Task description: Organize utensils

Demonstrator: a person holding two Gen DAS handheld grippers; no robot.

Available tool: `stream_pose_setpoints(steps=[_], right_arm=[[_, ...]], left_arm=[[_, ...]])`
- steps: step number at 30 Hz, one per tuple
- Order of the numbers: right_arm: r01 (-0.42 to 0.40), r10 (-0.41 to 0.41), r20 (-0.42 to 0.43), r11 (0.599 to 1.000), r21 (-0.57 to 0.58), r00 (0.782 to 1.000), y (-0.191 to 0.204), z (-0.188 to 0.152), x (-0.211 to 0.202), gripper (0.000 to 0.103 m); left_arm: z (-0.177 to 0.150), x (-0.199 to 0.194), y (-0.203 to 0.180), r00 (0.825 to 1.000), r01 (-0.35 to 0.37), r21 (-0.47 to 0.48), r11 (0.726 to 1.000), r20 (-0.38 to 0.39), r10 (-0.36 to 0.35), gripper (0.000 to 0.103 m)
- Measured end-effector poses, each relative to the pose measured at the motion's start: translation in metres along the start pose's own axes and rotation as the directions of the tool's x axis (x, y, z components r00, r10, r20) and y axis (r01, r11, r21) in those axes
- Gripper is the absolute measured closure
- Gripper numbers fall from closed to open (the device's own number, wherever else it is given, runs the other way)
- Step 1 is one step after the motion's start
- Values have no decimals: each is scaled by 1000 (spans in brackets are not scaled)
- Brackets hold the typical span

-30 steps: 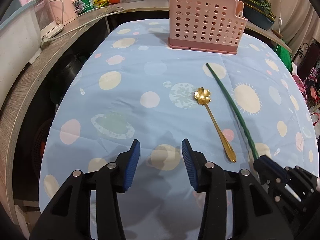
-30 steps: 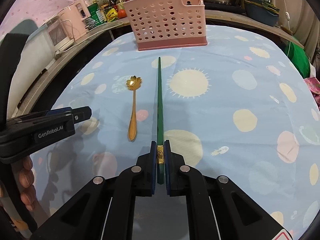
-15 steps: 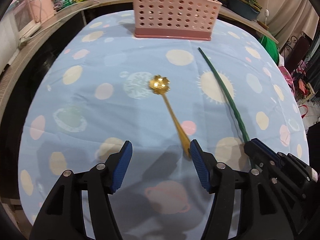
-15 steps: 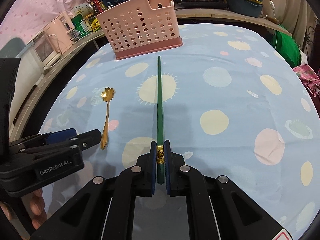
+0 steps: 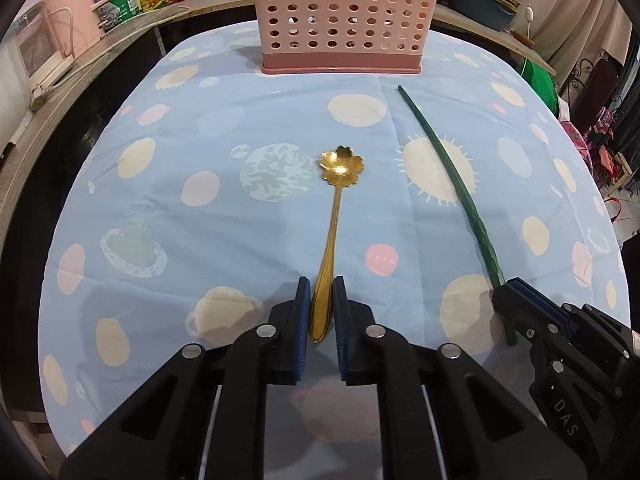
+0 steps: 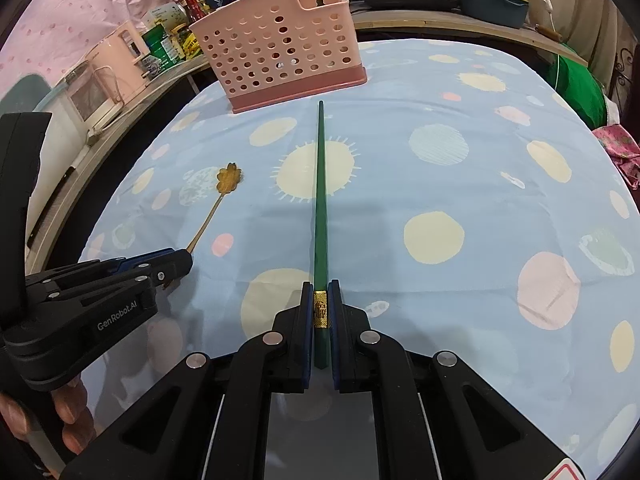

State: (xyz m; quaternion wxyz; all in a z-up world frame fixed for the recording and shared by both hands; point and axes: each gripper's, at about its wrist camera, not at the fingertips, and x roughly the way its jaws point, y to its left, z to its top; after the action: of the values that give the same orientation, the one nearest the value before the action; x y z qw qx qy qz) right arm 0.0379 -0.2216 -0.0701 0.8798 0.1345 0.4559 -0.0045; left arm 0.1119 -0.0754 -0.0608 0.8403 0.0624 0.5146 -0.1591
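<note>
Left fingers [image 5: 321, 294] pinch flower-bowled gold spoon [image 5: 334, 216] | right fingers [image 6: 320, 298] clamp slim green chopstick [image 6: 320, 200]

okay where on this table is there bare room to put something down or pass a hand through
Bare cloth lies left of the gold spoon out to the table edge, and right of the green chopstick toward the far right edge. A narrower strip runs between the two. It is crowded near both grippers, left and right, and by the pink basket.
</note>
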Motion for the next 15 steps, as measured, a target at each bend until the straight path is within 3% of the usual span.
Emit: stream_pose_setpoints(steps=[8, 15], right_arm=[[-12, 13, 14, 1000, -16, 1000, 10, 1, -9, 96], [-30, 31, 46, 999, -25, 998, 17, 10, -24, 96]], left_arm=[[-2, -8, 6, 1000, 14, -14, 1000, 5, -14, 93], [4, -33, 20, 998, 24, -49, 999, 57, -21, 93]])
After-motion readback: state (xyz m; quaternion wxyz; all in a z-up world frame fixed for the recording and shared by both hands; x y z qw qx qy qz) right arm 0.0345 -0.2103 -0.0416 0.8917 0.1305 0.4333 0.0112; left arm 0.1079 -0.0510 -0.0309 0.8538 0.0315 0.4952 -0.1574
